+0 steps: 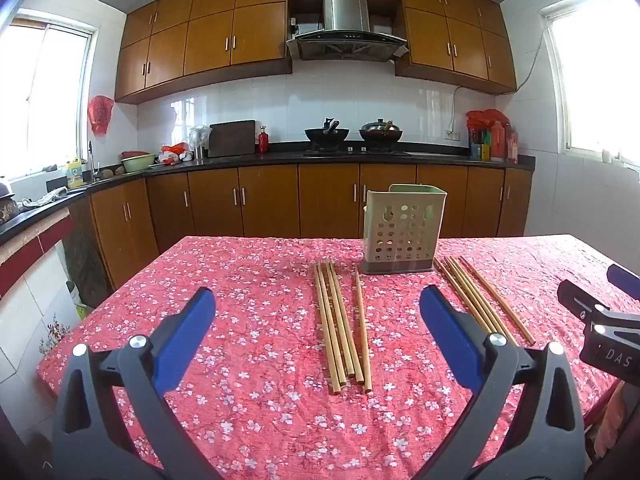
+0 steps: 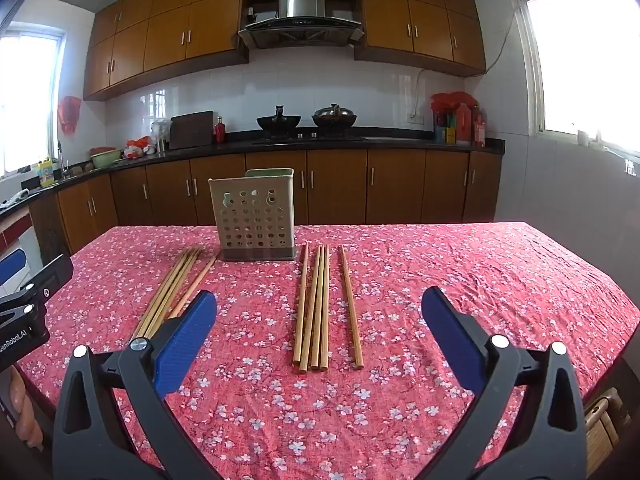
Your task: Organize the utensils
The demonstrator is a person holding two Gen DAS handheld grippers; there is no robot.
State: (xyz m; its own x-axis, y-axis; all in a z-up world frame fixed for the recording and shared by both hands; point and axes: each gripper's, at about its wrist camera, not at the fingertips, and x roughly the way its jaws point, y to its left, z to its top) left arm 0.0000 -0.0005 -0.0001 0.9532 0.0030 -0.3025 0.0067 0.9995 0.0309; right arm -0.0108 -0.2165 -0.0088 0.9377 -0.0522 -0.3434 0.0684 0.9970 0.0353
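Both grippers' jaws gape, released; behind chopsticks [image 1: 344,320], the holder [image 1: 402,234] seems empty

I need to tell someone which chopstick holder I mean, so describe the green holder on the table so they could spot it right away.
Start at the table with the red flowered cloth. Toward its far edge stands the pale green holder, an upright box with rows of round holes on a dark base. A group of wooden chopsticks lies flat on each side in front of it; the holder is the only upright thing on the cloth.
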